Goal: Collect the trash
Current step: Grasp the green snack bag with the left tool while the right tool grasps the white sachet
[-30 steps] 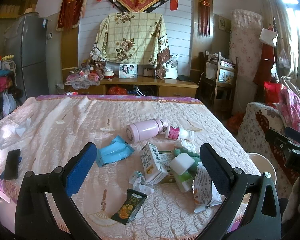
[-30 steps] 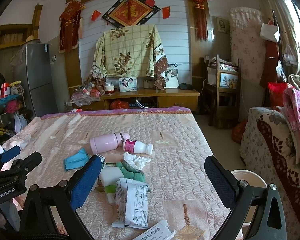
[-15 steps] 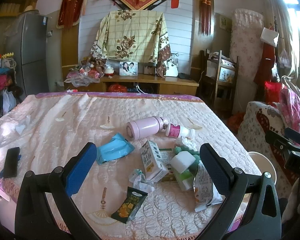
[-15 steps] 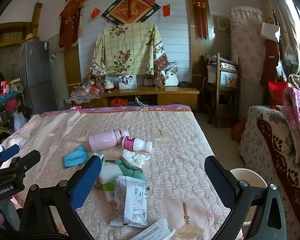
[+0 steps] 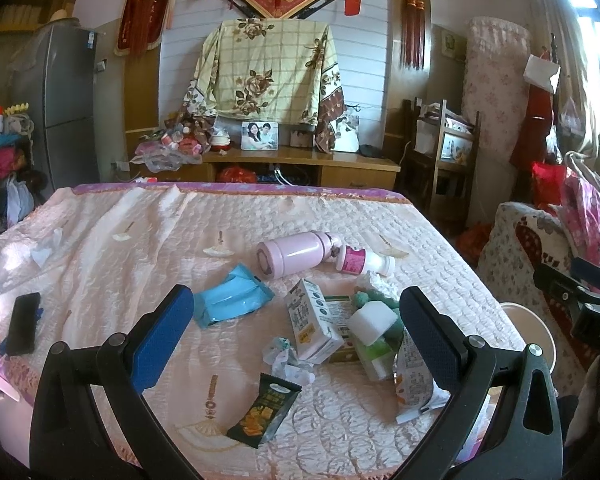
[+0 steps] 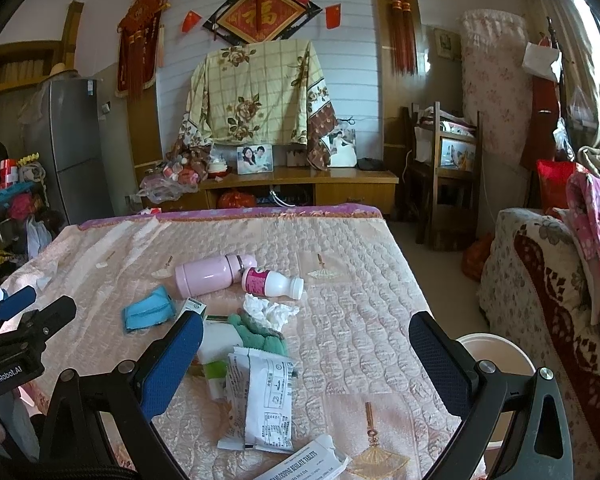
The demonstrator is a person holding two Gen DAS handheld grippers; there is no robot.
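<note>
Trash lies on a pink quilted table [image 5: 120, 248]. A pink flask [image 5: 292, 254] and a white bottle with a pink label [image 5: 362, 261] lie at the back. Nearer are a blue wipes pack [image 5: 232, 300], a small carton [image 5: 310, 326], a crumpled tissue [image 6: 270, 310], a white wrapper [image 6: 262, 398] and a dark snack packet [image 5: 264, 410]. My left gripper [image 5: 296, 338] is open and empty above the near pile. My right gripper [image 6: 306, 362] is open and empty over the wrapper.
A white bin [image 6: 496, 360] stands on the floor by the table's right edge, beside a covered sofa [image 6: 548, 280]. A black phone [image 5: 22, 322] lies at the table's left edge. A wooden cabinet [image 5: 300, 168] and a fridge [image 5: 66, 108] stand behind.
Both views have shifted slightly downward and closer to the trash pile. Nothing on the table has moved, and both grippers stay open.
</note>
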